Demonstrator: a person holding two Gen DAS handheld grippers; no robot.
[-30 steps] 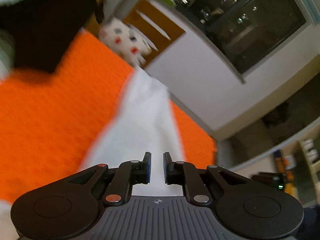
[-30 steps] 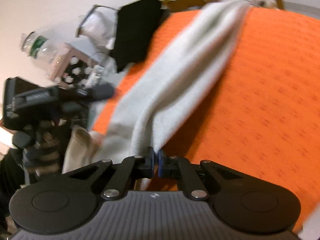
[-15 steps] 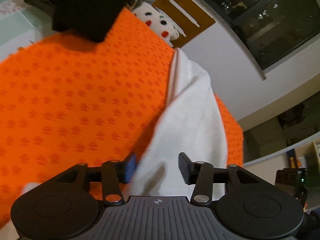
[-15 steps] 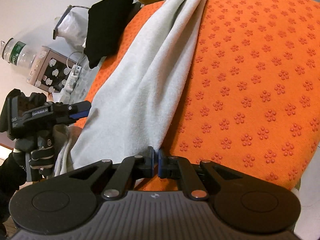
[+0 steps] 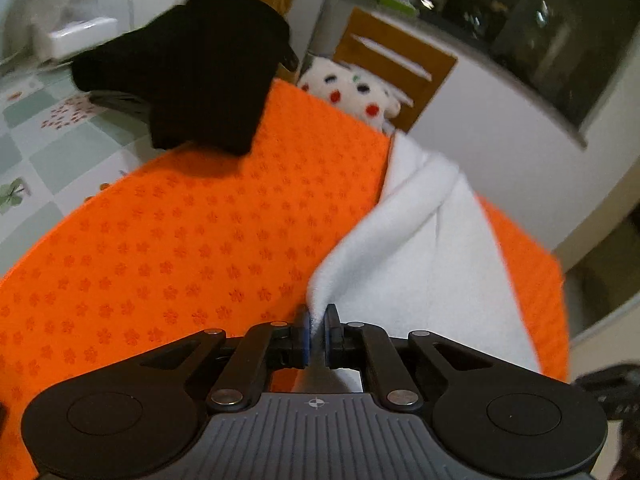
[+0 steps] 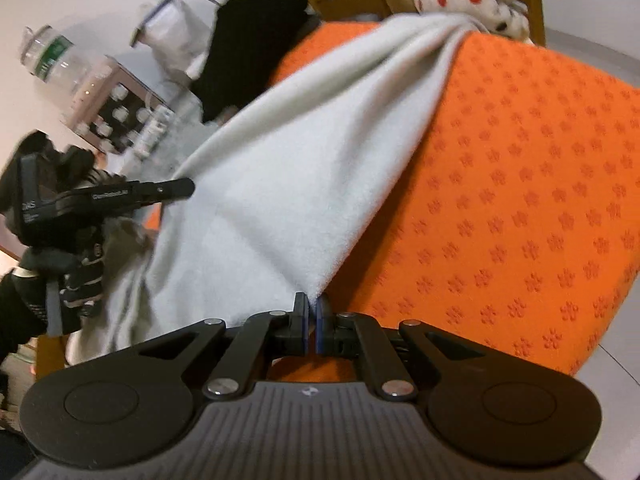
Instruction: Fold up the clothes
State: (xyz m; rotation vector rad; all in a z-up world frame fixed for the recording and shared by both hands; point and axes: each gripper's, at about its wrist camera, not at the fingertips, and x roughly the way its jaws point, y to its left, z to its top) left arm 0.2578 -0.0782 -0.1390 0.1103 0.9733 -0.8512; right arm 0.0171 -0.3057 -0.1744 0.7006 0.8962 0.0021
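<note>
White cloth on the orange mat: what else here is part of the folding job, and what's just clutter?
In the job: white cloth, orange mat, left gripper and right gripper, each shut on a cloth corner.

Lying about: black garment, spotted plush toy, plastic bottle.

A mat (image 5: 192, 248) covers the surface, and a cloth (image 6: 304, 168) lies across it from the near edge toward 12 o'clock in the right wrist view, its near corner between the fingers of the right gripper (image 6: 312, 312). The left gripper (image 6: 176, 189) meets the cloth's edge at 9 o'clock. At the mat's far edge a dark garment (image 5: 192, 72) sits at 11 o'clock and a spotted soft toy (image 5: 348, 92) at 12 o'clock in the left wrist view.
</note>
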